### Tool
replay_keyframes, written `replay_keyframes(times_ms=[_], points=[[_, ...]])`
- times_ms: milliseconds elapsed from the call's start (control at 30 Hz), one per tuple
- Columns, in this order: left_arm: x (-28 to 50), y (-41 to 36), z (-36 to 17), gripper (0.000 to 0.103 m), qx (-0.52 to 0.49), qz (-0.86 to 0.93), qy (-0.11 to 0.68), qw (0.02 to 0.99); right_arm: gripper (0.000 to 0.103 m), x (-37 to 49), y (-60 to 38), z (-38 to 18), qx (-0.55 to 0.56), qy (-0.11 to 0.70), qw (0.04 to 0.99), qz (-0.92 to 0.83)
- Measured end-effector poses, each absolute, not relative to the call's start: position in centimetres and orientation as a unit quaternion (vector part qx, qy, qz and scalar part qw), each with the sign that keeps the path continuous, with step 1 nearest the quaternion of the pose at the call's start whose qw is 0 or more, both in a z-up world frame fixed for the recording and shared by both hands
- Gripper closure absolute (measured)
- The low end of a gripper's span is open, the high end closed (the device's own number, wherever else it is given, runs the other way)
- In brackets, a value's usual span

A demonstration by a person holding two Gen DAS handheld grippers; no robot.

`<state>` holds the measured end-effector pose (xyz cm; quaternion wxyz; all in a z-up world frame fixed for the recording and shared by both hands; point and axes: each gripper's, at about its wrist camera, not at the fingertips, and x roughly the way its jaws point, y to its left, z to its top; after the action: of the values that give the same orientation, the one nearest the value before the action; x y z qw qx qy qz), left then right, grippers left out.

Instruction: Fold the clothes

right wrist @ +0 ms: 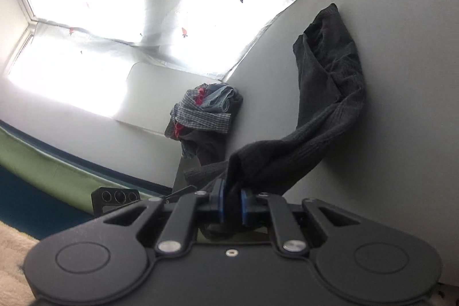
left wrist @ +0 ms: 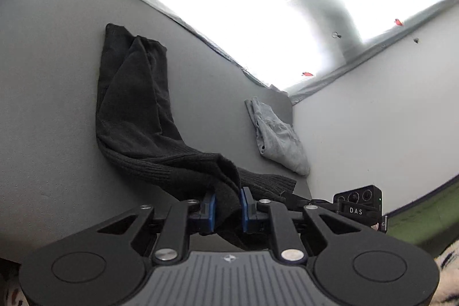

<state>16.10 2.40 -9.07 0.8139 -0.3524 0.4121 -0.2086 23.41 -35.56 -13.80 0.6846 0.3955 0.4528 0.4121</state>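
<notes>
Both grippers are clamped on the black knit garment (left wrist: pixel 134 105): the left gripper (left wrist: pixel 226 208) pinches one bunched edge, the right gripper (right wrist: pixel 231 202) another. Its near end hangs lifted between them while the far end trails on the grey surface (left wrist: pixel 51 105), likely to shake it flat for folding.
</notes>
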Motion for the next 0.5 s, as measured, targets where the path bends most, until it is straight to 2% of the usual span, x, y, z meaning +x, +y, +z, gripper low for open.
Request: replay_keyframes(times_ms=[333, 500], points=[[22.4, 6.8, -9.7, 0.086, -0.415, -0.151, 0.358, 0.823, 0.091, 31.4, -33.6, -14.0, 0.415, 0.415, 0.708, 0.393], [28.5, 7.7, -9.7, 0.086, -0.405, -0.145, 0.343, 0.835, 0.091, 37.8, -31.6, -14.6, 0.404, 0.408, 0.721, 0.389]])
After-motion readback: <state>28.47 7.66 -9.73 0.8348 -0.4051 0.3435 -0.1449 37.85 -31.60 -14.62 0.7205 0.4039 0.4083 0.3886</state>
